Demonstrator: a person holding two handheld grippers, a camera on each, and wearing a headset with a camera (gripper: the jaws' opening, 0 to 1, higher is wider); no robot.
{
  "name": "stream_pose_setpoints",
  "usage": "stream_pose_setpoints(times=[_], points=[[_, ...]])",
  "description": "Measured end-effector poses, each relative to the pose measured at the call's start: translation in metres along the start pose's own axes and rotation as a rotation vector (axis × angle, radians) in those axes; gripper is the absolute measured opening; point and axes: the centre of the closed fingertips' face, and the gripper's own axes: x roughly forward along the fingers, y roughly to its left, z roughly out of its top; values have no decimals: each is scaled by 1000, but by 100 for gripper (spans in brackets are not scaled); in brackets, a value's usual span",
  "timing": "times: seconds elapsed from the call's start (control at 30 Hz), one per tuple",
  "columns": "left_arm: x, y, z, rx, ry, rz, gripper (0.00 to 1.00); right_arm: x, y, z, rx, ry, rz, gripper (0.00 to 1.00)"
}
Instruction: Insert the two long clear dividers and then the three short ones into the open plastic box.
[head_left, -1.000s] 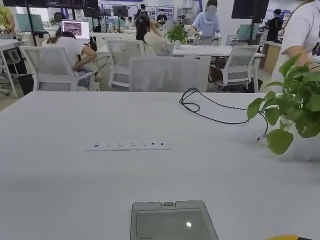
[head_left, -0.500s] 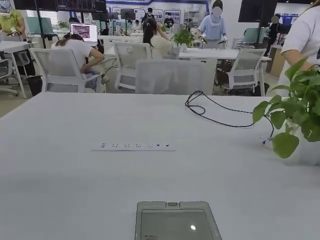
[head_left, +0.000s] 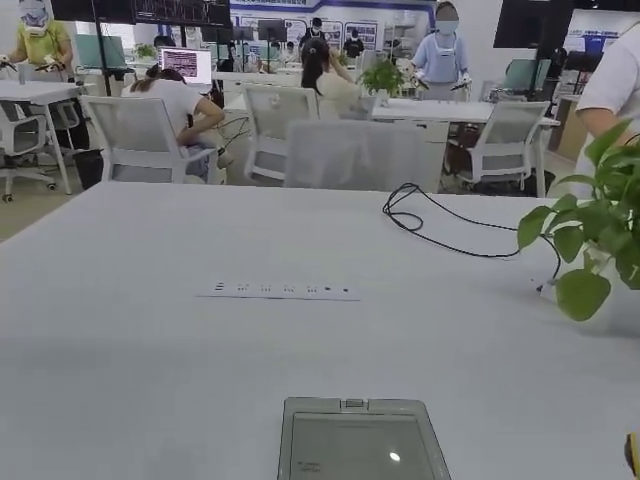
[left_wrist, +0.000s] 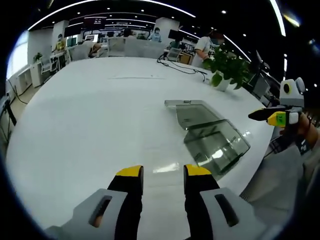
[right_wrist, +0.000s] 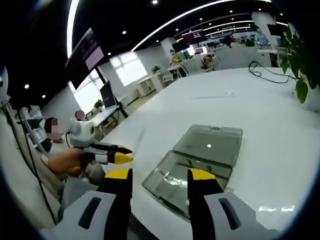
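Observation:
The open clear plastic box lies on the white table (head_left: 150, 330) near its front edge. Its flat lid (head_left: 355, 445) shows at the bottom of the head view. In the left gripper view the lid (left_wrist: 192, 112) lies beyond the tray half (left_wrist: 216, 145), ahead and to the right of my left gripper (left_wrist: 164, 172), which is open with nothing between its yellow-tipped fingers. My right gripper (right_wrist: 159, 175) is also open and bare, just short of the tray half (right_wrist: 170, 182). Each gripper appears in the other's view: the right gripper (left_wrist: 274, 118), the left gripper (right_wrist: 112, 153).
A potted green plant (head_left: 595, 240) stands at the table's right edge. A black cable (head_left: 440, 225) loops behind it. A flush socket strip (head_left: 278, 290) sits mid-table. White chairs and several people are beyond the far edge.
The head camera has shifted a little, so the whole scene sits slightly further right. The box lid and the other things on the table have not moved.

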Motion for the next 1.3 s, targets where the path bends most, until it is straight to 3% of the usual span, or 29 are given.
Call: stream_pose_setpoints(times=[0.3,0.47,0.77,1.2,1.3], points=[[2,-16,14,20,-101,-28,30,17,15,5,69,-51,11,42],[2,-30,23,52,-165,-61,30,30,25,7,76,-76,13,40],[2,-50,33,119,-228,-108,30,46,37,11,110,-125,39,36],[6,-84,39,140,-262,-200,30,60,40,22,138,-211,42,27],[8,-91,37,131,-259,-218,30,62,39,20,141,-207,34,26]])
